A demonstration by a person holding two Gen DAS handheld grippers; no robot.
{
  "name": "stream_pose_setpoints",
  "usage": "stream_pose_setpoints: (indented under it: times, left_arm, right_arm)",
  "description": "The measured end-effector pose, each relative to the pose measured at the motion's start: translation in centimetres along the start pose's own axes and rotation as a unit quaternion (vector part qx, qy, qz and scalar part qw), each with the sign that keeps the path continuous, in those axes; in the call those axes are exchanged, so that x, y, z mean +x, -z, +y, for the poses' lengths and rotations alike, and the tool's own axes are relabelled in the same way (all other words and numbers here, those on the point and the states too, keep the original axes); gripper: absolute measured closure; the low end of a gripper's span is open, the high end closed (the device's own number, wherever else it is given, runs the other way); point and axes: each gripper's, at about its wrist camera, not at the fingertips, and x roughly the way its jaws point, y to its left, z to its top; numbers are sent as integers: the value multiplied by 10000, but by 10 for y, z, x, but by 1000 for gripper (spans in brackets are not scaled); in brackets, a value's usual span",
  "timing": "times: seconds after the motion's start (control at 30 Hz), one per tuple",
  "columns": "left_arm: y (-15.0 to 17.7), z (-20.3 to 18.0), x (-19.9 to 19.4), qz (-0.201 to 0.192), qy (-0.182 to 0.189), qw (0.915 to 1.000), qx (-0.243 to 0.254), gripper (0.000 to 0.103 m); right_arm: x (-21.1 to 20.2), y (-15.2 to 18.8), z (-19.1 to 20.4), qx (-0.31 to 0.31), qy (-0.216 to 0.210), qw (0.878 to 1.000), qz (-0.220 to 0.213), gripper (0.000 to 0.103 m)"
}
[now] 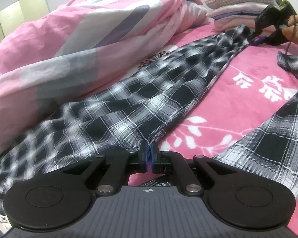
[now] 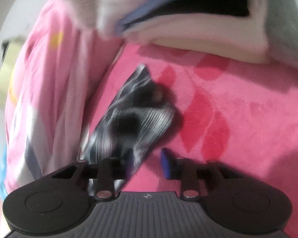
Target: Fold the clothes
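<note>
the black-and-white plaid garment (image 1: 149, 91) lies stretched across the pink floral bedsheet (image 1: 238, 107), beside a rumpled pink duvet (image 1: 69, 29) on the left. the left gripper (image 1: 149, 154) is clamped on its near edge. at the far right, a hand (image 1: 296, 27) holds the right gripper (image 2: 147, 162), jaws apart, plaid cloth lying against one finger, unpinched. folded clothes (image 1: 236, 6) are stacked beyond.

Soft indoor light; right view motion-blurred.
</note>
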Motion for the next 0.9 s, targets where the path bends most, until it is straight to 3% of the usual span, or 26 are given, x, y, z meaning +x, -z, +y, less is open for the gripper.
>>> stream_pose_setpoints:
  times: [0.07, 0.17, 0.3, 0.4, 0.5, 0.6, 0.73, 0.8, 0.9]
  left_arm:
    - [-1, 3, -2, -28, 65, 9999, -126, 102]
    - [-8, 17, -10, -137, 316, 9983, -476, 102]
    - [-12, 26, -22, -250, 508, 9965, -610, 102]
    - [-5, 23, -21, -154, 596, 9970, -475, 103]
    - [0, 19, -22, -59, 644, 9976, -265, 103]
    - [0, 16, -26, -51, 668, 9977, -119, 103]
    - [-1, 13, -32, -68, 680, 9977, 18, 103]
    - [2, 12, -30, 6, 727, 9974, 20, 103]
    - [6, 8, -27, 136, 802, 9967, 60, 103]
  right_arm:
    - [7, -9, 1, 170, 10, 9998, -52, 98]
    - [-3, -26, 21, 54, -205, 9995, -225, 100]
    - [-52, -32, 79, -973, -423, 9924, -623, 101]
    - [-59, -17, 66, -1183, 190, 9921, -377, 101]
    - [-42, -5, 10, -608, 944, 9935, 196, 101]
    - [-47, -5, -3, -306, 904, 9952, 214, 101]
    - [-79, 0, 33, -1110, 675, 9914, -166, 101]
    - [-81, 6, 29, -1262, 865, 9882, -111, 101]
    - [-63, 14, 2, -1017, 1292, 9863, 118, 101]
